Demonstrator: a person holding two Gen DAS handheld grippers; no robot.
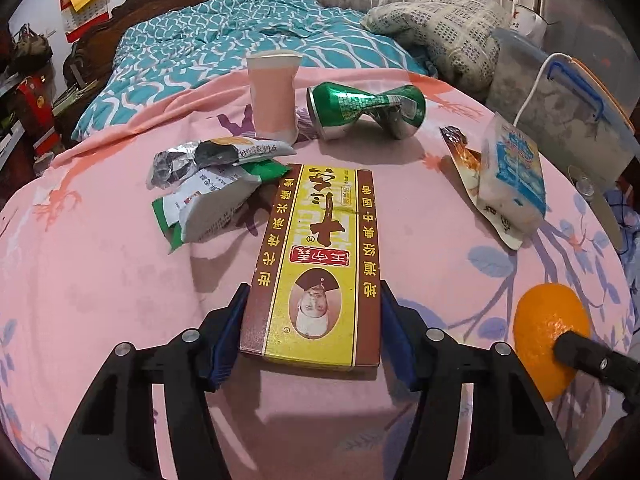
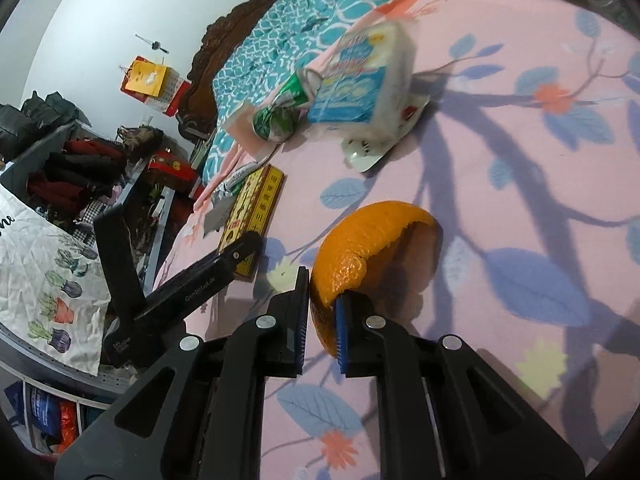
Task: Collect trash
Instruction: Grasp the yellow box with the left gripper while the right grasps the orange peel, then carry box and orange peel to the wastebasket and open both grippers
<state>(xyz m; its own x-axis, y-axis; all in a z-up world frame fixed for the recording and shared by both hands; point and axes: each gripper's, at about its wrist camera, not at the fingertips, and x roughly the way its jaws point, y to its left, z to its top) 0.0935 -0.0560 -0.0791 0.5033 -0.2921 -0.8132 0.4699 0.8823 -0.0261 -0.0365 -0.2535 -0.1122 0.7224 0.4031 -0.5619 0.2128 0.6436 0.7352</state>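
Observation:
My left gripper [image 1: 312, 304] is shut on the near end of a flat brown and yellow carton [image 1: 316, 256] that lies on the pink flowered cloth [image 1: 100, 280]; the carton also shows in the right wrist view [image 2: 252, 208]. My right gripper [image 2: 322, 296] is shut on the rim of an orange peel half [image 2: 372, 240], which shows at the right of the left wrist view [image 1: 548, 328]. Other trash lies beyond: a crushed green can [image 1: 364, 110], a pink paper cup [image 1: 274, 96], crumpled snack wrappers [image 1: 208, 184], and a blue and white packet [image 1: 512, 176].
A bed with a teal quilt [image 1: 224, 48] and a patterned pillow [image 1: 444, 28] lies behind the table. Clear plastic storage boxes [image 1: 568, 112] stand at the right. Shelves of clothes [image 2: 80, 168] and a printed white bag [image 2: 48, 280] are at the left.

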